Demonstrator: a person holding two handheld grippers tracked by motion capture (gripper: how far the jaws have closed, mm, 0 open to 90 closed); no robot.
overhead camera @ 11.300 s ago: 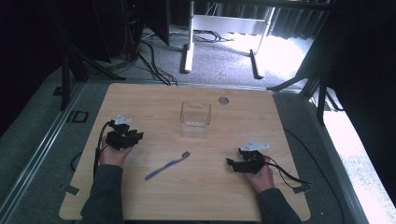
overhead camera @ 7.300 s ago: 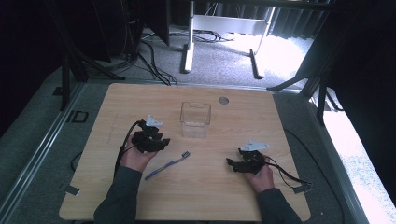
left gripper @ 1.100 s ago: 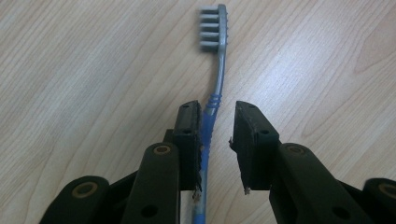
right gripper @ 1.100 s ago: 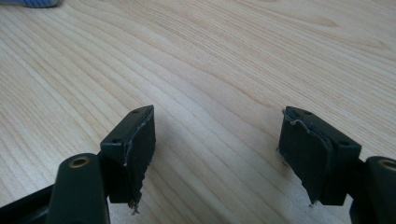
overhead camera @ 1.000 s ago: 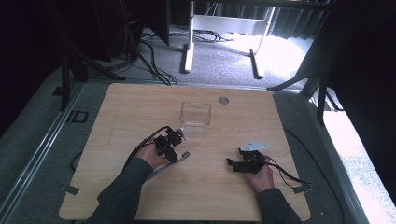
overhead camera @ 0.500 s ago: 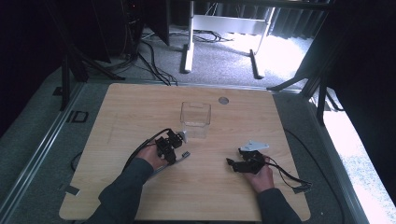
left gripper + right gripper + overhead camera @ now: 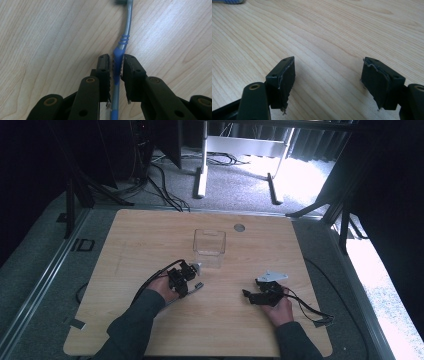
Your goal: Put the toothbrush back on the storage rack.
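Lab: carpet, floor cables (image 7: pixel 165 180)

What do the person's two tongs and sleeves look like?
Both tongs, left tongs and right tongs, are black, with flat jaws and worn, frayed pads. The right one bears a grey three-cornered plate. A black cable trails from each. The sleeves are dark grey.

Both forearms wear dark grey sleeves, and each hand carries a black gripper (image 7: pixel 183 279) with brass-coloured pivot screws, serrated frayed pads (image 7: pixel 287 82) and a trailing black cable (image 7: pixel 310 307).
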